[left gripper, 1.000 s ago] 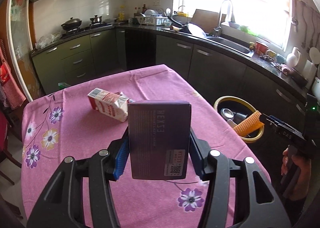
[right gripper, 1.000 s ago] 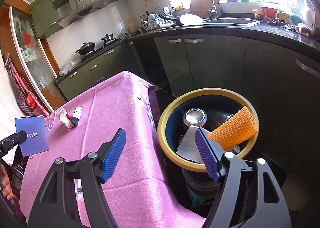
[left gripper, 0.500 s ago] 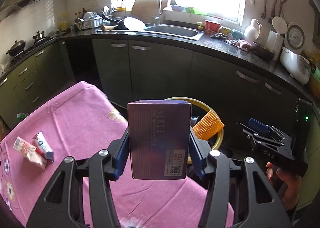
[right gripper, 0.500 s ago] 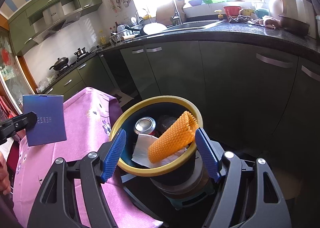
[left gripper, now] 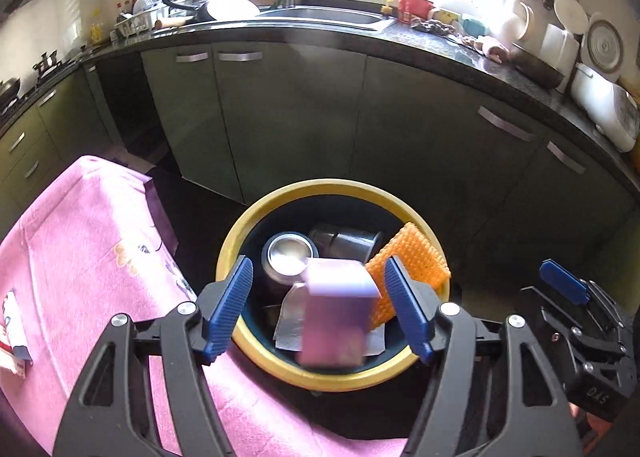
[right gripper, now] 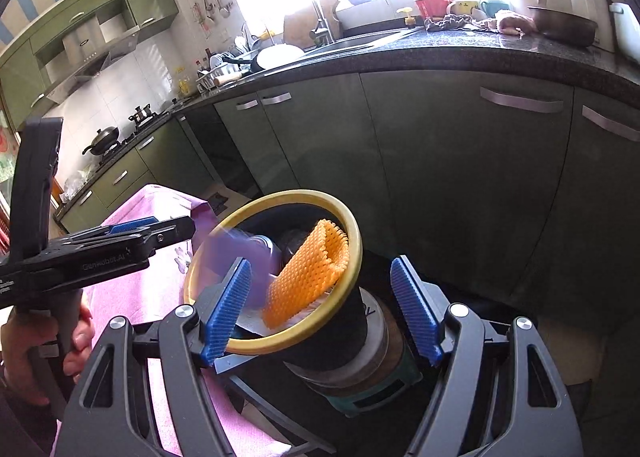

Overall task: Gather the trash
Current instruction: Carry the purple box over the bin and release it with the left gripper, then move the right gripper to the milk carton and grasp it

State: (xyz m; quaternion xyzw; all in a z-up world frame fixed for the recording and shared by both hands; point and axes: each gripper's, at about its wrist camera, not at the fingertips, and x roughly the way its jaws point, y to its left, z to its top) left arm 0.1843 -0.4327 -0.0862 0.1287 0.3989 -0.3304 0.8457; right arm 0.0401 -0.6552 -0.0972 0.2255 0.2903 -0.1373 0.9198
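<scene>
Left claw (left gripper: 318,311) has just been opening; its pads stand clear of the purple box (left gripper: 335,317), blurred, dropping over the yellow-rimmed bin (left gripper: 256,353). I judge it could clip the rim and bounce out. Inside: a can (left gripper: 289,257), orange mesh (left gripper: 408,261), paper. My right claw (right gripper: 320,307) gapes empty.

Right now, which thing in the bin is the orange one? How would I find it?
Find the yellow-rimmed bin beside the pink-clothed table. Inside, against its right wall, leans the orange foam net. Unlike the shiny can and blurred purple box next to it, it is bright, bumpy mesh.
</scene>
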